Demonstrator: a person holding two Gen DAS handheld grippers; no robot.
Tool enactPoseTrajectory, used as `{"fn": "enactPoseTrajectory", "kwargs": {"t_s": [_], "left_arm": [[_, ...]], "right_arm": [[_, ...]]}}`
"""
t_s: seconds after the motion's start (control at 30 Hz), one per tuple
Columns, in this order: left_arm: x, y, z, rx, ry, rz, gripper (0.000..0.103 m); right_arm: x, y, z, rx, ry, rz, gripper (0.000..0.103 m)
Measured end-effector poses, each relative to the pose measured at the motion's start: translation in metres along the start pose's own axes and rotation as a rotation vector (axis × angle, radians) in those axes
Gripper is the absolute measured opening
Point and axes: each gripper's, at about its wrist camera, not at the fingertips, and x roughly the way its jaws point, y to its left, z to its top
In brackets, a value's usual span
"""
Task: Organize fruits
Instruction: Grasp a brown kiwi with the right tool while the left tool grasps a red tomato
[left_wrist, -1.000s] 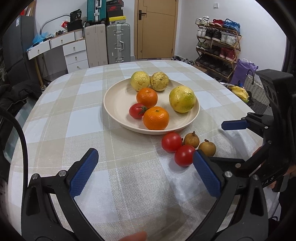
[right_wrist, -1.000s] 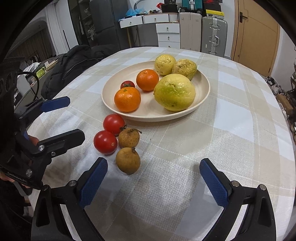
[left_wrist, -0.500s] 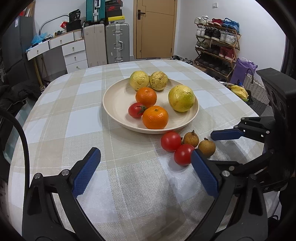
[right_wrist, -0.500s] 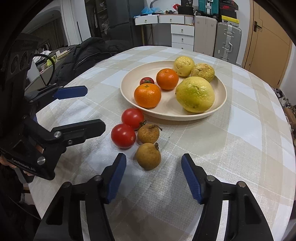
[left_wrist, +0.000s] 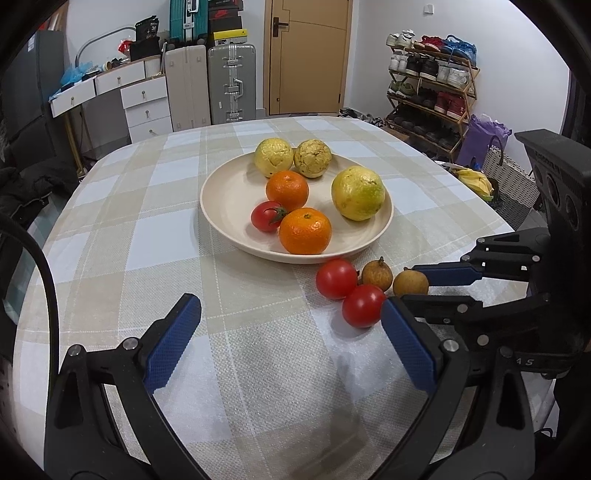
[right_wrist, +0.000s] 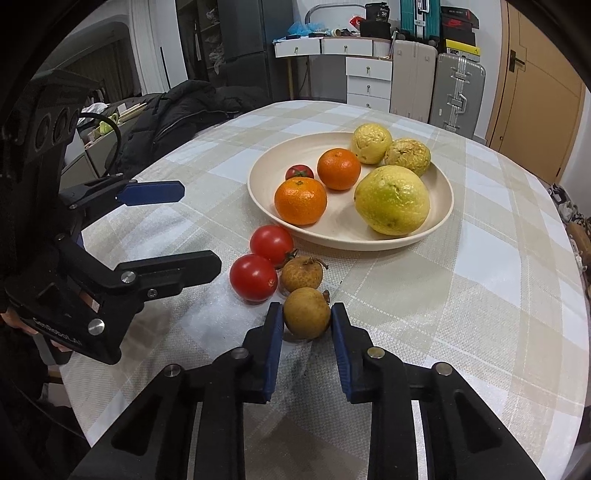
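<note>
A cream plate (left_wrist: 229, 192) (right_wrist: 439, 214) on the checked tablecloth holds two oranges, a small tomato, a large yellow-green citrus (right_wrist: 391, 199) and two yellow wrinkled fruits. In front of the plate lie two red tomatoes (right_wrist: 271, 242) (right_wrist: 253, 277) and two brown longans. My right gripper (right_wrist: 307, 317) is shut on the near longan (right_wrist: 306, 312) (left_wrist: 410, 282), which rests on the cloth. The other longan (right_wrist: 301, 273) lies just beyond it. My left gripper (left_wrist: 288, 332) is open and empty, low over the cloth, left of the loose fruit.
The round table drops off at its edges. A dark coat (right_wrist: 177, 107) lies on furniture to the left. Drawers, suitcases (left_wrist: 231, 83), a door and a shoe rack (left_wrist: 432, 81) stand behind the table.
My right gripper moved forward and closed its fingers from wide open onto the near longan. The left gripper stayed open and barely moved.
</note>
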Motion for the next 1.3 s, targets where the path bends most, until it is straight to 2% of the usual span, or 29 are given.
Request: {"fn": "enactPoseTrajectory", "kwargs": {"t_s": [0.27, 0.43, 0.5, 0.67, 0.8, 0.9, 1.13, 1.3], "left_arm": [[0.003, -0.005, 0.000, 0.000, 0.014, -0.008, 0.098], [0.006, -0.015, -0.002, 0.011, 0.037, -0.040, 0.097], [0.008, -0.018, -0.003, 0.016, 0.051, -0.060, 0.091], [0.019, -0.023, -0.004, -0.005, 0.104, -0.142, 0.064], [0.022, -0.030, -0.004, 0.015, 0.115, -0.157, 0.062], [0.025, -0.035, -0.003, 0.029, 0.125, -0.161, 0.056], [0.030, -0.033, -0.001, 0.013, 0.138, -0.180, 0.028], [0.031, -0.030, -0.001, 0.000, 0.137, -0.192, 0.028]], "right_arm": [[-0.016, -0.012, 0.005, 0.037, -0.057, -0.034, 0.027], [-0.024, -0.020, 0.007, 0.075, -0.103, -0.033, 0.027], [-0.025, -0.021, 0.008, 0.078, -0.109, -0.035, 0.027], [-0.025, -0.020, 0.009, 0.071, -0.111, -0.031, 0.027], [-0.023, -0.020, 0.009, 0.071, -0.106, -0.032, 0.027], [-0.022, -0.019, 0.008, 0.069, -0.101, -0.034, 0.027], [-0.024, -0.020, 0.007, 0.071, -0.107, -0.033, 0.027], [-0.025, -0.021, 0.007, 0.075, -0.111, -0.037, 0.027]]}}
